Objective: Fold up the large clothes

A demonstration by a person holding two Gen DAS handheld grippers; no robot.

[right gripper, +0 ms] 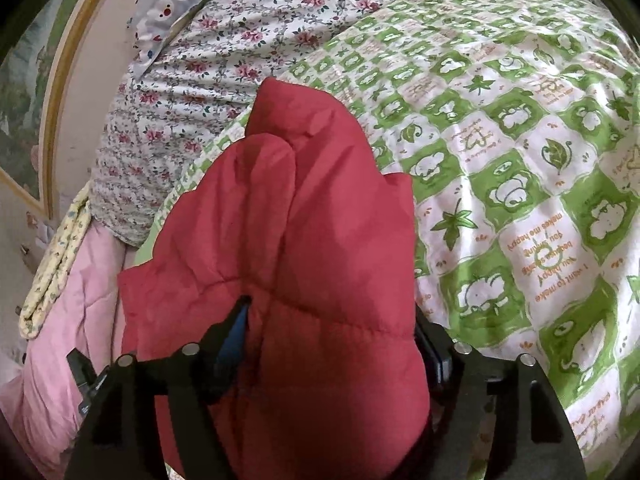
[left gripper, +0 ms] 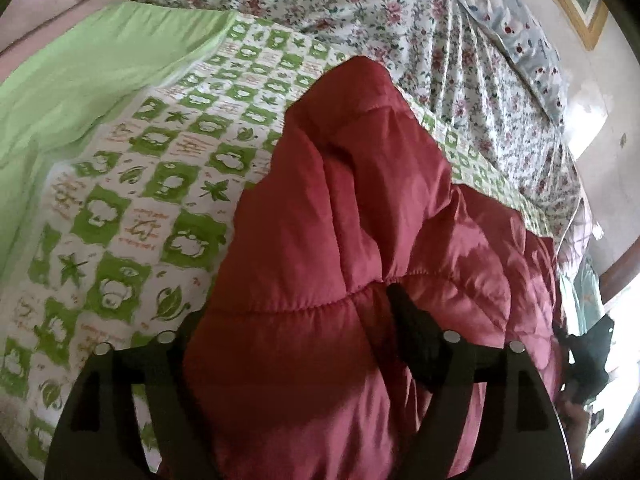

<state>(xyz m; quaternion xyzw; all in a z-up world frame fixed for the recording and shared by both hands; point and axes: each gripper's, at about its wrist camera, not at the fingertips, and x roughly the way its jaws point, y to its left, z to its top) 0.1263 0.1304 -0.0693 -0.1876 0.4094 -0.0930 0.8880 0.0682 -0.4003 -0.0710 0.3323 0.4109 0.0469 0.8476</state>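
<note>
A red quilted puffer jacket (left gripper: 360, 220) lies bunched on the bed, on a green-and-white patterned quilt (left gripper: 132, 184). My left gripper (left gripper: 296, 304) straddles its near end. The jaws stand wide, one finger (left gripper: 404, 320) rests on the fabric, and the other is hidden behind the padding. In the right wrist view the same jacket (right gripper: 304, 208) fills the gap of my right gripper (right gripper: 332, 308). Its blue-padded finger (right gripper: 234, 332) sits in a fold, and the other finger (right gripper: 430, 344) lies along the jacket's right side. Both grippers are open around puffed fabric, not clamped on it.
Beyond the quilt (right gripper: 520, 140) lie a floral sheet (left gripper: 360, 8) and a grey pillow with bears (left gripper: 520, 28). A plain green cover (left gripper: 80, 64) lies at the left. A pink blanket (right gripper: 68, 320) hangs at the bed's edge, below a framed picture (right gripper: 24, 92) on the wall.
</note>
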